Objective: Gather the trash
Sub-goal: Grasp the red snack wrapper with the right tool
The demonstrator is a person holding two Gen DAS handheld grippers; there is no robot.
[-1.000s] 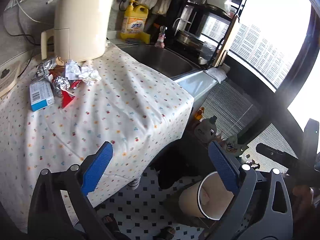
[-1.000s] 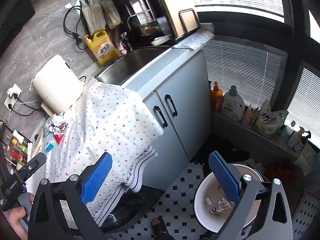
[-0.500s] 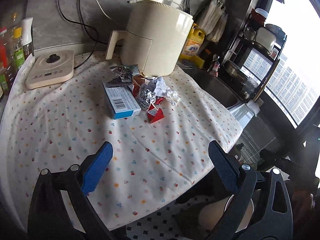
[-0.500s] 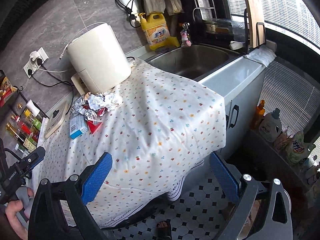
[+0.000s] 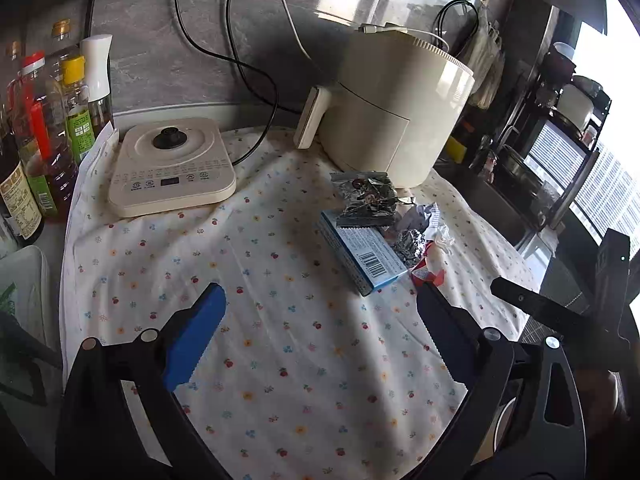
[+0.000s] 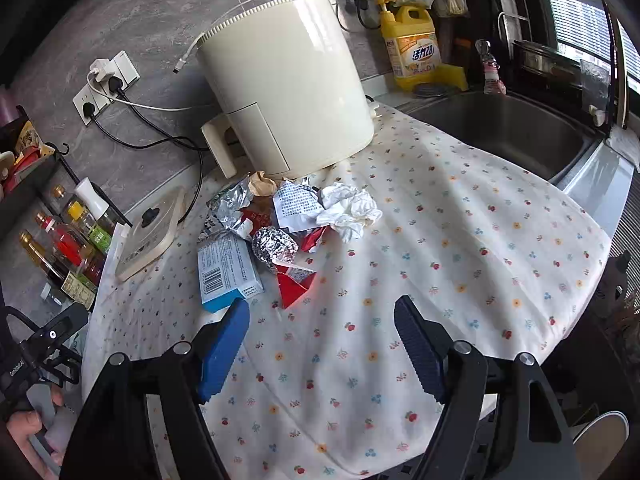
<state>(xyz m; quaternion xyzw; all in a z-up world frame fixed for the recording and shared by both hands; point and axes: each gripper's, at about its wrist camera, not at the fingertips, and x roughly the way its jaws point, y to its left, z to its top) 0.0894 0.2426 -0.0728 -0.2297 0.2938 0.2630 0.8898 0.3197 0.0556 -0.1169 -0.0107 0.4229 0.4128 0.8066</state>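
Whole trash pile [image 6: 280, 232] is sitting uncollected on the tablecloth [image 6: 460, 248], right gripper [image 6: 320, 344] closing empty (left gripper [image 5: 320, 328] wide, empty too).

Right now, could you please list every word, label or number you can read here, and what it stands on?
"活力28": yellow detergent bottle.
Barcode and print on the blue box: too small to read.
White printed wrapper: too blurred.
Sauce bottle labels: unreadable.
Cooker base: icons only.

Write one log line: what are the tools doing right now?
left tool: open, empty | right tool: closing, empty | trash pile: untouched on tablecloth | blue box: nearest
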